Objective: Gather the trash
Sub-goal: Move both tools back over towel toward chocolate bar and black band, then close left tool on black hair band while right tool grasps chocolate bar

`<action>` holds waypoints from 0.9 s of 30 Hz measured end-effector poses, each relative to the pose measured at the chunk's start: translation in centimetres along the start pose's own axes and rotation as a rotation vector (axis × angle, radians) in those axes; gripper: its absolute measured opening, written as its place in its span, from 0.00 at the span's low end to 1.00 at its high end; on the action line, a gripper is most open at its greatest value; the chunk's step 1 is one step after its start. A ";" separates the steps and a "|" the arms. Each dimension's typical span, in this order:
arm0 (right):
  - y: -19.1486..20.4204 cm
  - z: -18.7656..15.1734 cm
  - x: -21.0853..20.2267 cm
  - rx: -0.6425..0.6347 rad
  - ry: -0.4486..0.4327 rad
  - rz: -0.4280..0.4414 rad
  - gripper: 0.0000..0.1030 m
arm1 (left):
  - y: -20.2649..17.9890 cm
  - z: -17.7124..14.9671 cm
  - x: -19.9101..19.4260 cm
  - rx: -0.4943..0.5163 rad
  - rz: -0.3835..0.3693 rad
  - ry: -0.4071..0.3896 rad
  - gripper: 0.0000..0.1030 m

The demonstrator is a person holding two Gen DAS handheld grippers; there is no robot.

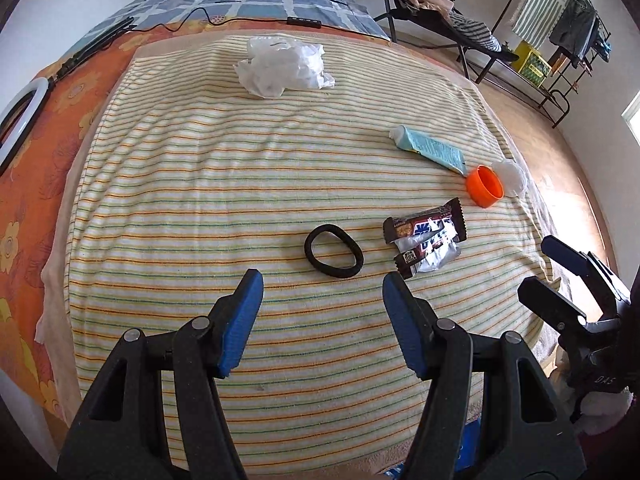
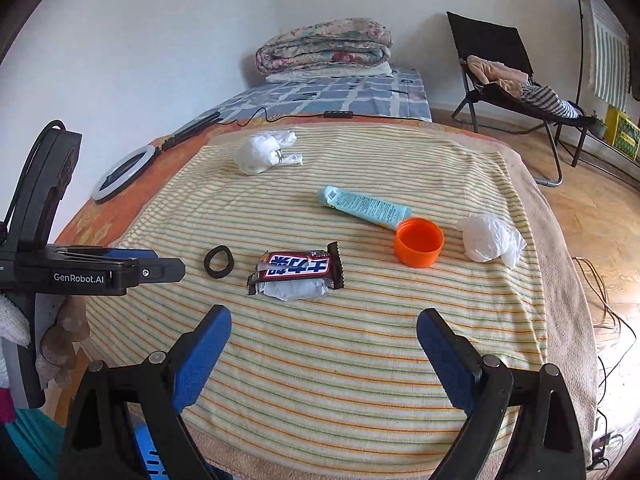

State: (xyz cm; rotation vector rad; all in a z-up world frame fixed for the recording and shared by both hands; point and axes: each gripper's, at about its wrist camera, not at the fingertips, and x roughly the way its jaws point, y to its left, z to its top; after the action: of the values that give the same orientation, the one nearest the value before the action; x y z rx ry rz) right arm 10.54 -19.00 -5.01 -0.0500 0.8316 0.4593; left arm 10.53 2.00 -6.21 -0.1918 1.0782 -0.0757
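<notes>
On the striped towel point(image 1: 200, 200) lie a torn brown candy wrapper point(image 1: 426, 240) point(image 2: 298, 272), an orange cap point(image 1: 485, 186) point(image 2: 419, 242), a pale blue tube point(image 1: 430, 148) point(image 2: 364, 206) and two crumpled white wads: one far point(image 1: 282, 66) point(image 2: 264, 152), one by the right edge point(image 1: 510, 174) point(image 2: 490, 240). A black hair tie point(image 1: 334, 256) point(image 2: 219, 262) lies just beyond my left gripper point(image 1: 323, 280), which is open and empty. My right gripper point(image 2: 325, 314) hangs open and empty, short of the wrapper.
A ring light point(image 2: 120, 174) and a black cable point(image 1: 192, 16) lie on the orange sheet at the left and far side. A folded quilt point(image 2: 324, 46) sits at the bed's far end. A folding chair point(image 2: 504, 80) stands on the wood floor at the right.
</notes>
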 end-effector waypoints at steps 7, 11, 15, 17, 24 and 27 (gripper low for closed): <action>-1.5 2.0 4.1 0.034 0.067 0.038 0.92 | 0.6 1.1 2.1 -0.007 0.006 0.025 0.45; -2.4 2.7 6.0 0.062 0.100 0.065 0.81 | 0.7 1.5 3.3 -0.007 0.015 0.038 0.40; -2.9 2.9 7.5 0.093 0.127 0.103 0.72 | 0.6 1.8 4.3 0.004 0.025 0.051 0.35; -2.8 2.9 8.1 0.100 0.136 0.112 0.69 | 0.5 1.8 4.6 0.011 0.031 0.053 0.35; -2.4 3.2 9.9 0.091 0.152 0.111 0.58 | -0.1 1.9 5.1 0.047 0.062 0.037 0.29; -2.1 3.3 10.3 0.082 0.152 0.099 0.52 | -0.3 1.9 5.1 0.072 0.087 0.028 0.18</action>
State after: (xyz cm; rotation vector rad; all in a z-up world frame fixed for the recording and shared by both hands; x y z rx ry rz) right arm 19.72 -16.29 -10.50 0.0324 1.0045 0.5187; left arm 14.64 1.15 -9.75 -0.0791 1.1086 -0.0394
